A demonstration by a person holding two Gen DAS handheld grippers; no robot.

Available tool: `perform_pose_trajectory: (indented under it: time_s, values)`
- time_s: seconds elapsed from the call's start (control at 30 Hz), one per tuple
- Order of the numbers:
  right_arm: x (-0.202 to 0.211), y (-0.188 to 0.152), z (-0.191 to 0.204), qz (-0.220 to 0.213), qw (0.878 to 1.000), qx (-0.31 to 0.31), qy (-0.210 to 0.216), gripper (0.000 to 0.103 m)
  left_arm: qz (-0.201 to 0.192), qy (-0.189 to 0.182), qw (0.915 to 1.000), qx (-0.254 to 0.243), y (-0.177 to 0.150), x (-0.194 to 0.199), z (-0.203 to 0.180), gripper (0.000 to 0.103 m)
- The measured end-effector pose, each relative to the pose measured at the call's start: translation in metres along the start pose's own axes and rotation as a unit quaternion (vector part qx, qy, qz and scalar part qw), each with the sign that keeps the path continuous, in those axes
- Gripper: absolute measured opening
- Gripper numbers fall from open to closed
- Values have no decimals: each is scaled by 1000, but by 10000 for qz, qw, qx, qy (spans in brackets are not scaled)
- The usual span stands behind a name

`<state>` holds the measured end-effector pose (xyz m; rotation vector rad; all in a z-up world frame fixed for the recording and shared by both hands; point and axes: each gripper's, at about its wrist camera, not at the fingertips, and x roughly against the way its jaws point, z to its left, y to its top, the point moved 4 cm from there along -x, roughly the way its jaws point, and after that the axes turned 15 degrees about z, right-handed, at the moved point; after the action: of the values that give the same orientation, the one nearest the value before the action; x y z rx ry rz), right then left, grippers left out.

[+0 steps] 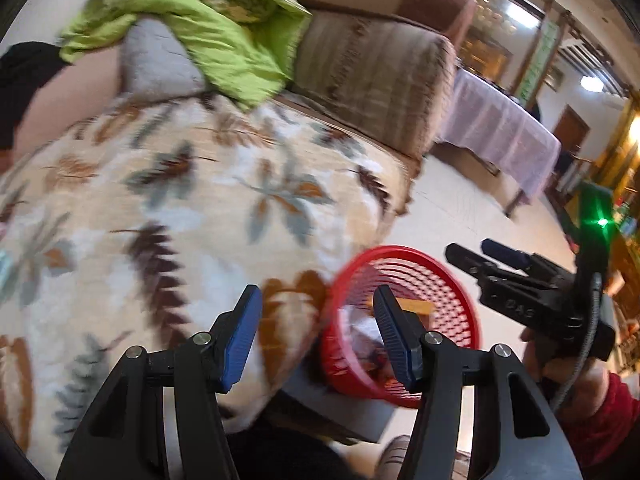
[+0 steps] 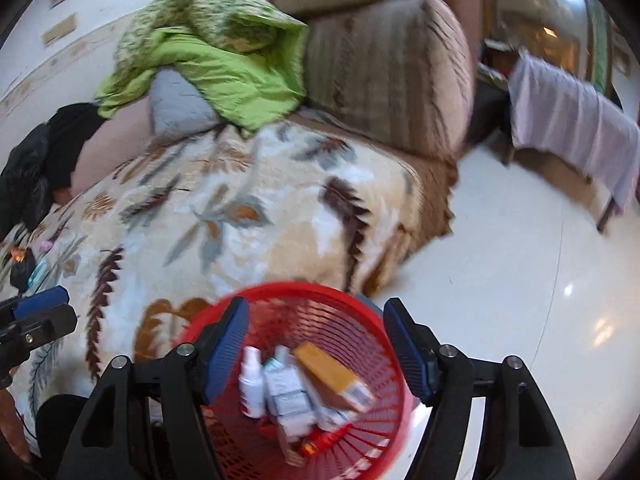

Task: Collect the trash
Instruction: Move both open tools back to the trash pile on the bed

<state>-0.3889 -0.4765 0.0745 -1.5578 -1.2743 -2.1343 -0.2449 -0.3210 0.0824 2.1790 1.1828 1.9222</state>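
Observation:
A red mesh basket [image 2: 372,332] stands on the floor beside the sofa, right under my right gripper [image 2: 316,344], which is open and empty above it. In the basket lie a white bottle [image 2: 251,380], a pale blue-white carton [image 2: 288,396] and an orange box [image 2: 328,372]. My left gripper [image 1: 318,336] is open and empty, over the blanket's edge and the basket's rim [image 1: 452,276]. A few small wrappers [image 2: 30,268] lie on the blanket at the far left. The left gripper [image 2: 38,312] shows at the right wrist view's left edge, the right gripper [image 1: 484,256] in the left wrist view.
A sofa with a leaf-patterned blanket [image 2: 224,216], a green cloth [image 2: 224,72] and a grey cushion [image 2: 176,104]. A black garment [image 2: 44,156] lies at the left. White tiled floor [image 2: 520,280] at the right; a table with a pale cloth [image 2: 572,120] stands beyond.

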Motion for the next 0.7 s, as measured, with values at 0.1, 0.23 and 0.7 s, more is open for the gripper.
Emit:
perform_pose_trajectory:
  time_s: [0.1, 0.23, 0.7]
  values:
    - [4, 4, 33, -84, 9994, 306, 151, 76, -63, 180, 9996, 198, -10, 14, 24, 57]
    - [9, 3, 93, -273, 9943, 1008, 224, 77, -241, 609, 9970, 406, -30, 42, 58, 57]
    - [19, -21, 241, -725, 9592, 2715, 298, 79, -638, 1601, 9749, 1408, -84, 100, 171, 57]
